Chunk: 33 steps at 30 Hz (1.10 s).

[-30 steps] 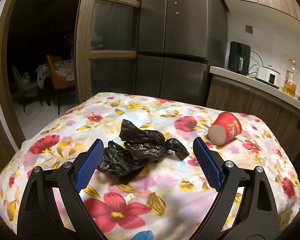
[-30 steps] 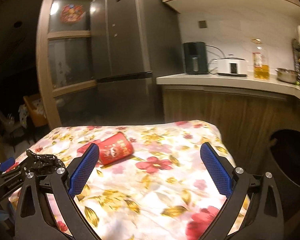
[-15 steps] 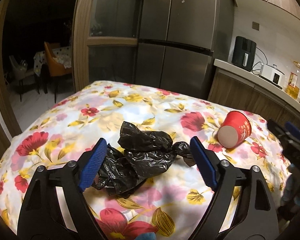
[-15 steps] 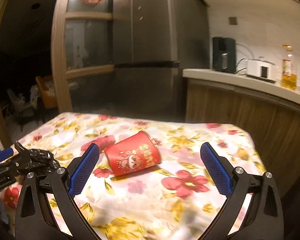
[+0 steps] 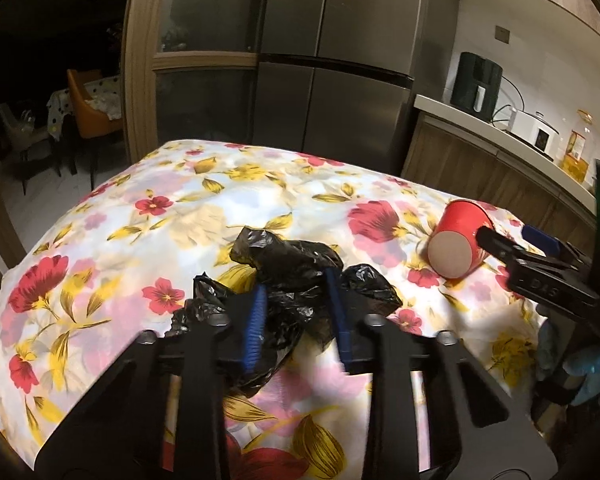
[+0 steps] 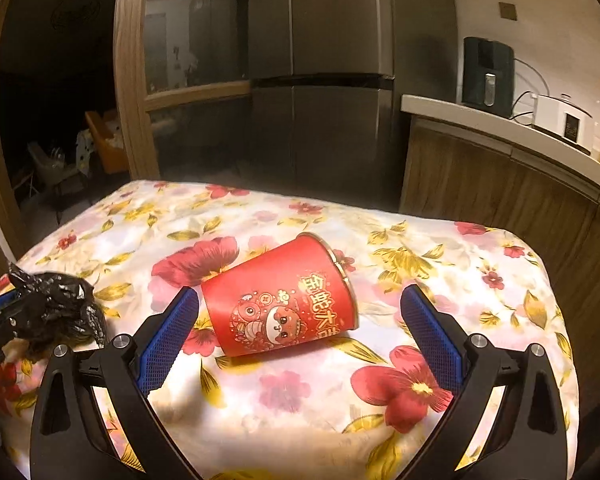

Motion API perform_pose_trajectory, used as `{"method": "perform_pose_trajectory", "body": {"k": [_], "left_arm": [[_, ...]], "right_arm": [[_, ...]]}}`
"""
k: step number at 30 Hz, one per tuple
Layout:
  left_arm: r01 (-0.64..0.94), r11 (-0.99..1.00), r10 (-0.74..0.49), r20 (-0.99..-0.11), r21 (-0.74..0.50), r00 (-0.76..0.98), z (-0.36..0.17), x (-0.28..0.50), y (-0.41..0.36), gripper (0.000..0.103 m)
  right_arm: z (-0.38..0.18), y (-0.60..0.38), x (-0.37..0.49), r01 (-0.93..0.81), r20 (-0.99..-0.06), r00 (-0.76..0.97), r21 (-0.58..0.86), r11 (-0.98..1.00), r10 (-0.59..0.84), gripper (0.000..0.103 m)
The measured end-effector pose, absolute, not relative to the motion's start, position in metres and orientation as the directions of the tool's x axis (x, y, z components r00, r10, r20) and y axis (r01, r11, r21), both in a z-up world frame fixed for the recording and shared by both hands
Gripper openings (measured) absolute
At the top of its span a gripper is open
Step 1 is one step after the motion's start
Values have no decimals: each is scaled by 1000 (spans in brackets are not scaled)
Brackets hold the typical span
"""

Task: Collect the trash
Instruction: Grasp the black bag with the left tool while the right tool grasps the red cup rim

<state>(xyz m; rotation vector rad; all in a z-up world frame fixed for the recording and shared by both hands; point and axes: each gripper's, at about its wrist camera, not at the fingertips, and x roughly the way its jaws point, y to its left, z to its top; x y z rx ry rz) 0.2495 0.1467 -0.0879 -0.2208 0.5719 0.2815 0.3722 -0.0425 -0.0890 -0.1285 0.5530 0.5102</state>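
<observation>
Underneath, floral tablecloth (image 5: 188, 216); steel fridge (image 5: 332, 60) behind.

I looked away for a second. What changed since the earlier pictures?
The left gripper closed its fingers on the black bag. The right gripper advanced, open, until its fingers flank the red cup. Bag and cup remain on the floral cloth.
</observation>
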Motion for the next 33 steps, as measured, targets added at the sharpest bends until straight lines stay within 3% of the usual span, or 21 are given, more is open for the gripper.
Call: {"method": "perform_pose_trajectory", "body": {"k": [9,12,18,29,33], "left_arm": [[-288,951,181,-554,-112,812,-88,251,139,8],[-282,952,169,-560,-121,811,-89,252,140,1],[-276,953,166,-551,-123,818,-87,250,139,0],[-270,954,159,-545,-130,823,-85,247,138,0],[-271,952,154,-546,-140,823,-85,246,139,0]], "right_arm": [[-100,-34,387,-516,-600,678,24,856,426,97],[-102,-33,386,-518,-609,673,16,855,419,86],[-103,-36,388,-518,-621,660,31,855,423,50],[-100,-50,382,-508,-619,655,65,859,434,33],[-100,-52,377,-506,-622,658,53,861,425,20]]}}
